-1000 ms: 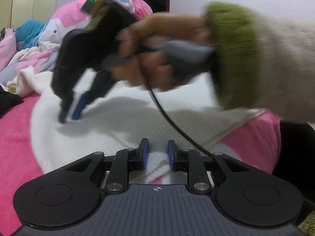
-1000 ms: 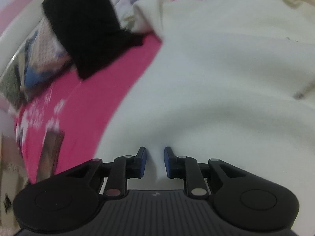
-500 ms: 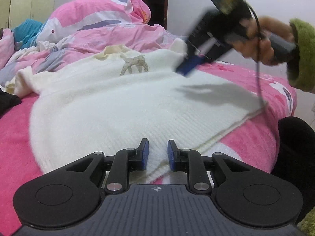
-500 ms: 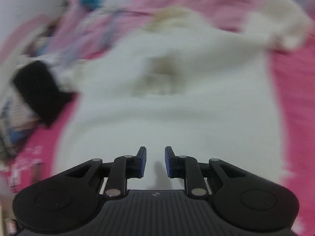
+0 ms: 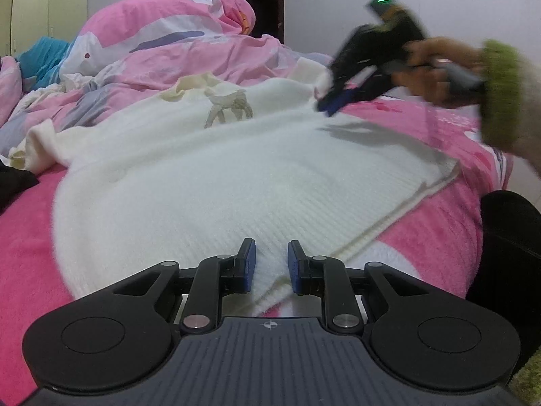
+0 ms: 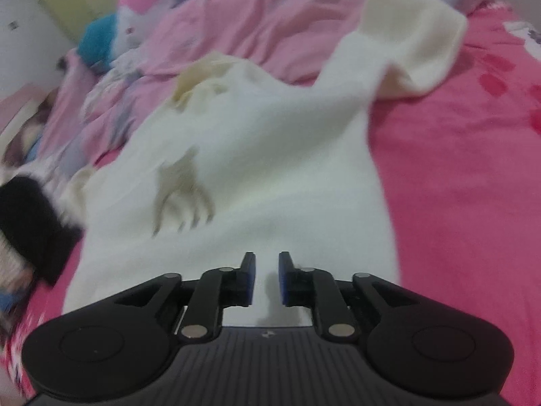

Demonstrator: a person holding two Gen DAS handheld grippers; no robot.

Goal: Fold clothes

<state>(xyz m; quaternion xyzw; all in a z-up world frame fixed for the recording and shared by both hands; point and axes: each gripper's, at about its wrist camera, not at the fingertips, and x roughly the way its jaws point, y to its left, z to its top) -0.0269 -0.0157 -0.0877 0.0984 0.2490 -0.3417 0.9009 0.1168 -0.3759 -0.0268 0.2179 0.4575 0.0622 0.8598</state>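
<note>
Between the left gripper (image 5: 271,264) jaws, narrowly spread: hem of white sweater (image 5: 236,169), not pinched. Right gripper (image 6: 266,279) jaws closing, empty, above sweater.

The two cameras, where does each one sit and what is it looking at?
Left wrist view: sits on the left gripper, low at the near hem of the white sweater, looking up the bed to the pink duvet; the person's hand and green cuff show, holding the right gripper.
Right wrist view: sits on the right gripper, tilted down over the sweater toward its sleeve; its jaws are closing on nothing.
Both views share the sweater and its animal picture.
</note>
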